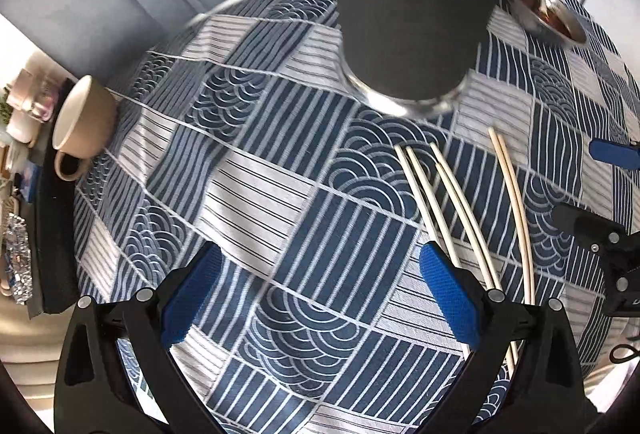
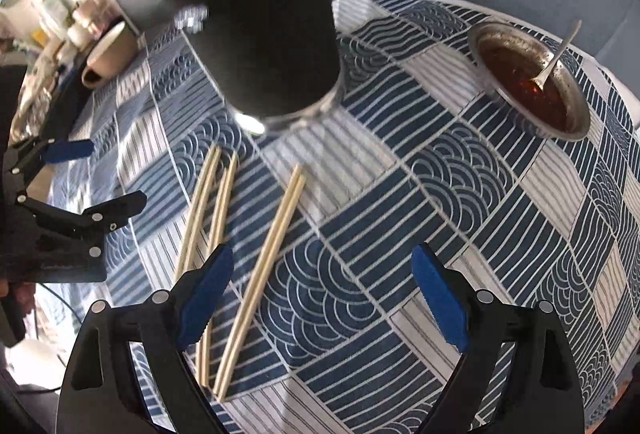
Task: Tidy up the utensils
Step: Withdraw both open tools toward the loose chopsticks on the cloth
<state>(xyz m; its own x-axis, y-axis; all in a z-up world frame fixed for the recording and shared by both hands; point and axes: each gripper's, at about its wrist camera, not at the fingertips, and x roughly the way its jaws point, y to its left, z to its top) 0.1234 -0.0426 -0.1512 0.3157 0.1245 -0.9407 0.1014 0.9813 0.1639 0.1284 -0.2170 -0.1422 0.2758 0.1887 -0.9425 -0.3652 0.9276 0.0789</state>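
A tall black utensil holder [image 1: 416,6] stands on the patterned tablecloth; it also shows in the right wrist view [image 2: 260,22], with chopstick tips sticking out of its top. Several pale wooden chopsticks [image 1: 452,202] lie loose on the cloth in front of it, also seen in the right wrist view [image 2: 268,246]. My left gripper [image 1: 320,298] is open and empty, its right finger beside the chopsticks. My right gripper [image 2: 324,298] is open and empty above the cloth, with a chopstick pair just inside its left finger.
A beige mug [image 1: 82,126] lies on its side at the table's left edge, also in the right wrist view [image 2: 108,56]. A metal bowl of red sauce with a spoon [image 2: 528,78] sits at the far right. Clutter lies beyond the left edge.
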